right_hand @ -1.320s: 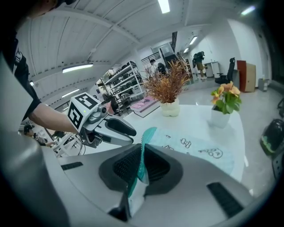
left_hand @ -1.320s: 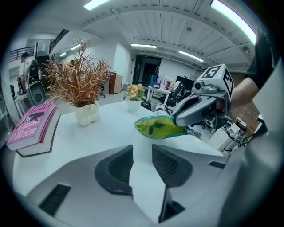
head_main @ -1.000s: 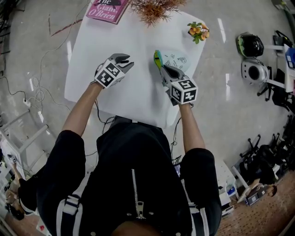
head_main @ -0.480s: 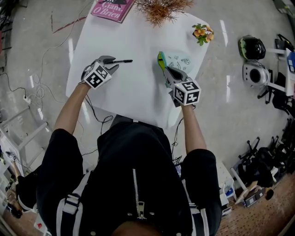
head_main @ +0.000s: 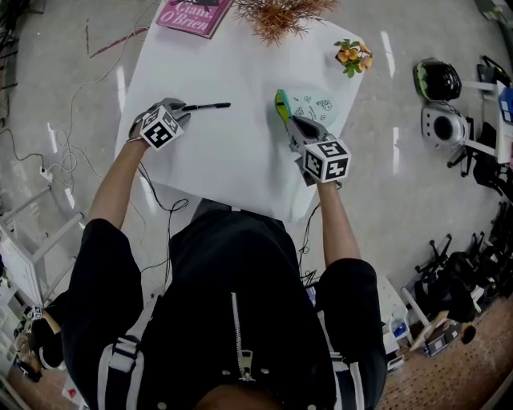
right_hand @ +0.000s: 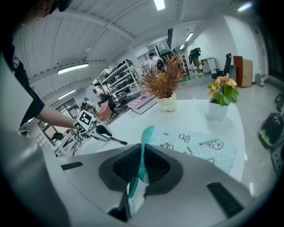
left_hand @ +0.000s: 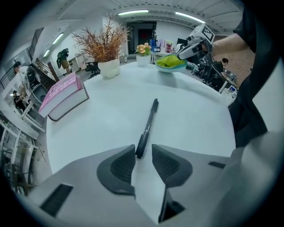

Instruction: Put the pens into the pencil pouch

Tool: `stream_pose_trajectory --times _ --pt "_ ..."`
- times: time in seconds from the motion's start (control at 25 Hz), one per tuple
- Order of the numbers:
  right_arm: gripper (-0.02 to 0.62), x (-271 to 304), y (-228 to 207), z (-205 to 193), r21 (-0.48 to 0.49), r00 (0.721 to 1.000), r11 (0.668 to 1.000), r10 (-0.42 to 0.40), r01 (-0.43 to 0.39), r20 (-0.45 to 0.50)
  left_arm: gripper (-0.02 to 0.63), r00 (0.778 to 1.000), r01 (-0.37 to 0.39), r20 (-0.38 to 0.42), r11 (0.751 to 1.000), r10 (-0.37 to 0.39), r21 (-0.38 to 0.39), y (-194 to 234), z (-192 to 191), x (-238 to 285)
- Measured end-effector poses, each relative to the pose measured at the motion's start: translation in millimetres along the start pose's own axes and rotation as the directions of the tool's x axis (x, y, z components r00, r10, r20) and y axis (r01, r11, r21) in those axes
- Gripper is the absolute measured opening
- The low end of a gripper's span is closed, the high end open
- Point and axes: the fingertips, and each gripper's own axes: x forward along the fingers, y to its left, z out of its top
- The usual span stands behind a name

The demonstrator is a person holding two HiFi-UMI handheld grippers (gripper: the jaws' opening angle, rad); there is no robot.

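A black pen (head_main: 207, 106) lies flat on the white round table (head_main: 232, 160), pointing right. My left gripper (head_main: 183, 108) is at its left end, open. In the left gripper view the pen (left_hand: 147, 126) runs away from the gripper (left_hand: 143, 150), its near tip lying loose between the fingertips. The pale blue pencil pouch (head_main: 311, 106) with doodles lies at the right. My right gripper (head_main: 290, 122) is shut on its green zipper edge (head_main: 280, 104), holding that lip up. In the right gripper view the teal edge (right_hand: 143, 153) is pinched between the pads.
A pink book (head_main: 196, 16) and a dried plant in a white pot (head_main: 276, 12) stand at the table's far edge. A small flower pot (head_main: 350, 54) is at the far right. Helmets (head_main: 434, 78) sit on the floor beyond.
My left gripper has slid left and lower across the table, uncovering the black pen, which stays where it lay. The right gripper and pouch have not moved.
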Motion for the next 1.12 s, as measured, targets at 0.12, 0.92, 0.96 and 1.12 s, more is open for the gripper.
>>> stream_pose_trajectory --times 0.12,0.92,0.96,1.12 --pt "0.032 0 -1 -1 0.002 1.000 1.000 -0.007 0.007 -0.001 0.130 1.000 0.001 -0.002 1.000 -0.001 0.002 0 -3 3" --pt "0.032 1 -4 -3 0.025 0.999 0.999 -0.032 0.031 0.009 0.067 0.991 0.002 0.130 0.994 0.012 -0.107 -7 10 -13" --pt "0.032 1 -5 -2 0.025 0.999 0.999 -0.033 0.032 0.010 0.067 0.990 0.004 0.144 0.993 0.013 -0.119 -6 13 -17" --pt "0.032 1 -8 3 0.030 0.999 0.999 -0.037 0.036 0.020 0.067 0.983 0.017 0.184 0.991 0.007 -0.129 -10 32 -35"
